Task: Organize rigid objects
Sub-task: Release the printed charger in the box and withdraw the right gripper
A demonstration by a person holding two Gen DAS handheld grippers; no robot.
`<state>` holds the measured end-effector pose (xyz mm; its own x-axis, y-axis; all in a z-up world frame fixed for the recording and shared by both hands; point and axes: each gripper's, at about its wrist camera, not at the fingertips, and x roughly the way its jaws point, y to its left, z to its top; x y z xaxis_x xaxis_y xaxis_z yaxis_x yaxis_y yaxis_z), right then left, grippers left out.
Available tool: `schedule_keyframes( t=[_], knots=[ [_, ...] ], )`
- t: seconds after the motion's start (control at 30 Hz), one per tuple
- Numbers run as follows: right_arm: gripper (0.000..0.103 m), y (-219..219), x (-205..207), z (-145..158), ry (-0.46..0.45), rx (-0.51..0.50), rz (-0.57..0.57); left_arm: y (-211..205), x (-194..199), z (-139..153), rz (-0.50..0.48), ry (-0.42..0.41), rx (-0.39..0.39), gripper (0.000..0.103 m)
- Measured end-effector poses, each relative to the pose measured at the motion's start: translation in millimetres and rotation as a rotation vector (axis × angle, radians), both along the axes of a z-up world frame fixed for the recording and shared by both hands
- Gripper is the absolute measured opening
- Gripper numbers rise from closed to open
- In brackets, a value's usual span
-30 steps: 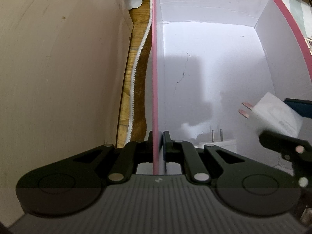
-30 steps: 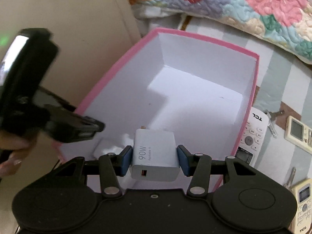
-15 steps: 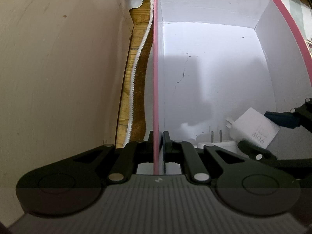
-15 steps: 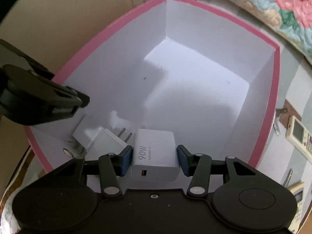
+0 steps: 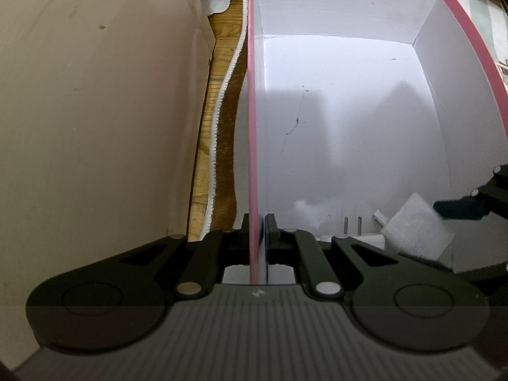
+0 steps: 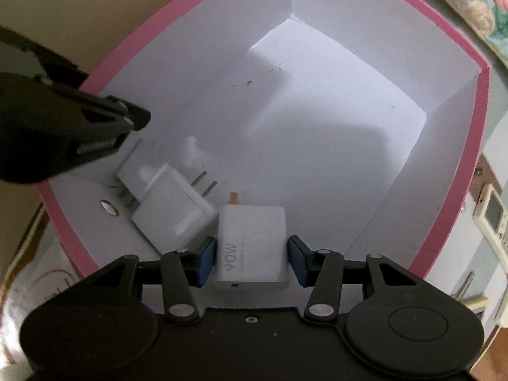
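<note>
A white box with a pink rim (image 6: 482, 101) holds two white chargers. My left gripper (image 5: 256, 235) is shut on the box's left wall (image 5: 252, 127); it also shows in the right wrist view (image 6: 95, 127). My right gripper (image 6: 252, 262) is inside the box with its jaws open, standing a little apart from each side of the white 90W charger (image 6: 252, 247), which lies on the box floor. A second white charger (image 6: 171, 209) with two prongs lies just left of it. In the left wrist view the 90W charger (image 5: 416, 228) sits at the lower right.
A beige wall (image 5: 95, 111) stands left of the box, with a strip of wooden floor (image 5: 222, 95) between. White remote controls (image 6: 490, 212) lie on striped bedding to the right of the box. A quilted floral blanket (image 6: 476, 3) lies beyond.
My right gripper lowered the 90W charger into the box beside the other charger, then opened its jaws and let it go. My left gripper stayed clamped on the box wall.
</note>
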<state>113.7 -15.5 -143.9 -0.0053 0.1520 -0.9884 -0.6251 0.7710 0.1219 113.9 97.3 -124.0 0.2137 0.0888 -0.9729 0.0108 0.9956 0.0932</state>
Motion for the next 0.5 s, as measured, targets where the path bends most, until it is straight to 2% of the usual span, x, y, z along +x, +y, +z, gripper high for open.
schedule_keyframes(
  t=[0.07,0.2,0.37,0.5],
  knots=[
    [0.059,-2.5,3.4,1.3,0.03,0.026,-0.024,0.0,0.1,0.1,0.0,0.0,-0.001,0.005],
    [0.059,-5.6,4.5,-0.6,0.063,0.043,-0.047,0.0,0.2,0.2,-0.001,0.0,-0.001,0.005],
    [0.055,1.2,0.5,-5.8,0.038,-0.009,-0.025,0.2,0.2,0.2,0.001,0.001,-0.004,0.006],
    [0.056,-0.5,3.8,-5.3,0.044,-0.004,-0.023,0.7,0.2,0.6,0.0,0.001,-0.006,0.006]
  ],
)
